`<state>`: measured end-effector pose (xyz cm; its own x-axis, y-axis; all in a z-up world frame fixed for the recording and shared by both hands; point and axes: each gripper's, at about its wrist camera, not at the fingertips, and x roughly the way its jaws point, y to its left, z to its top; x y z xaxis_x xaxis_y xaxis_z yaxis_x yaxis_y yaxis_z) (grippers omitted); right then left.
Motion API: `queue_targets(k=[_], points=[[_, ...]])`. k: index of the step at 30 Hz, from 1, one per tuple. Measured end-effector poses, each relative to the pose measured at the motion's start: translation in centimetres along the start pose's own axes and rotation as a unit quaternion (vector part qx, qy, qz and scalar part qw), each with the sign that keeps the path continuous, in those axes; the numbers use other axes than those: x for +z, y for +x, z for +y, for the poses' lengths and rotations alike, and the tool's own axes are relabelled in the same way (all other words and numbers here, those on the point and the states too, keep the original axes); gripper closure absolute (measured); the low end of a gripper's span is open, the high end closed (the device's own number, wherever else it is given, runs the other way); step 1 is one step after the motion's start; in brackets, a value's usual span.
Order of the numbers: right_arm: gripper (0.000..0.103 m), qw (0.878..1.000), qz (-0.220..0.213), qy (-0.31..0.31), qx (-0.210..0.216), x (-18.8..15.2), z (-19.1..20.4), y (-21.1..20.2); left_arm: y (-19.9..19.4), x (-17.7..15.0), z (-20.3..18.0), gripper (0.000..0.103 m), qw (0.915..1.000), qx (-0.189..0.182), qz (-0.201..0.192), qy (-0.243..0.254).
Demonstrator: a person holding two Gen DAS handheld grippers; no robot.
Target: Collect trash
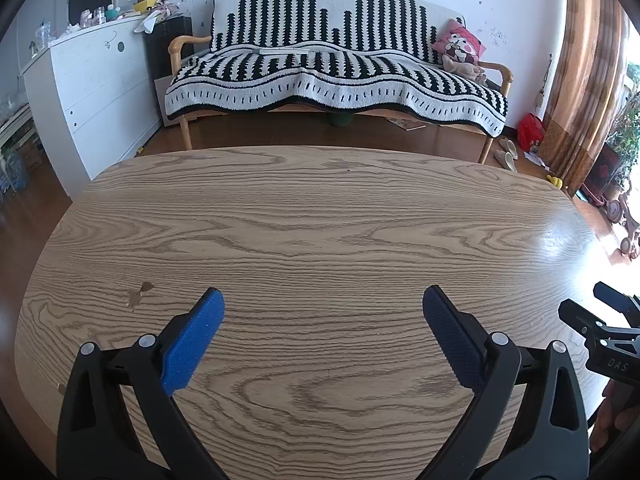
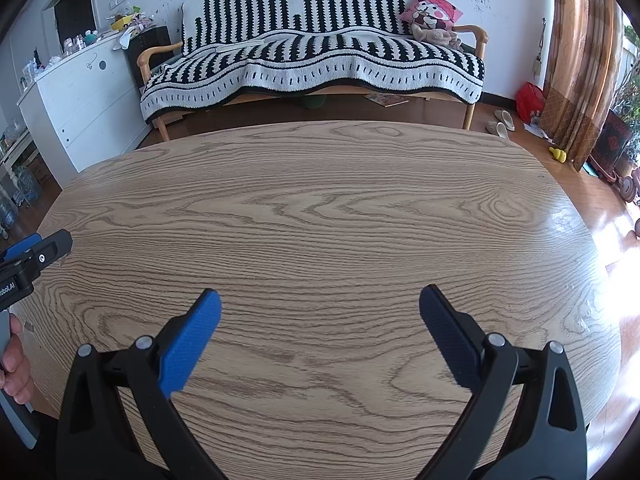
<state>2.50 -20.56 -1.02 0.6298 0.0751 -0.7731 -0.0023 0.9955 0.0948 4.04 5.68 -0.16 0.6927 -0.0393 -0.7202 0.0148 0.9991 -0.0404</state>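
My left gripper [image 1: 323, 300] is open and empty, its blue pads spread wide above the wooden table [image 1: 320, 232]. My right gripper [image 2: 320, 300] is open and empty too, over the same table [image 2: 320, 208]. Each gripper shows at the edge of the other's view: the right one [image 1: 604, 320] at the far right of the left wrist view, the left one [image 2: 36, 256] at the far left of the right wrist view. I see no trash on the tabletop. A small chipped spot [image 1: 138, 294] marks the wood left of the left gripper.
A sofa with a black-and-white blanket [image 1: 336, 68] and a pink cushion [image 1: 460, 46] stands behind the table. A white cluttered cabinet [image 1: 92, 88] is at the left. A red bag [image 1: 530, 132], slippers [image 1: 506, 152] and curtains [image 1: 584, 80] are at the right.
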Motion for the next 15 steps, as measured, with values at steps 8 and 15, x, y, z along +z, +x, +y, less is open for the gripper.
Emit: queue_targets(k=[8, 15], points=[[0.007, 1.0, -0.002, -0.002, -0.004, -0.05, -0.43, -0.08, 0.25, -0.26, 0.18, 0.007, 1.0, -0.001, 0.005, 0.0], [0.007, 1.0, -0.002, -0.004, -0.007, 0.0, -0.61, -0.16, 0.33, -0.26, 0.24, 0.007, 1.0, 0.0, 0.005, 0.001]])
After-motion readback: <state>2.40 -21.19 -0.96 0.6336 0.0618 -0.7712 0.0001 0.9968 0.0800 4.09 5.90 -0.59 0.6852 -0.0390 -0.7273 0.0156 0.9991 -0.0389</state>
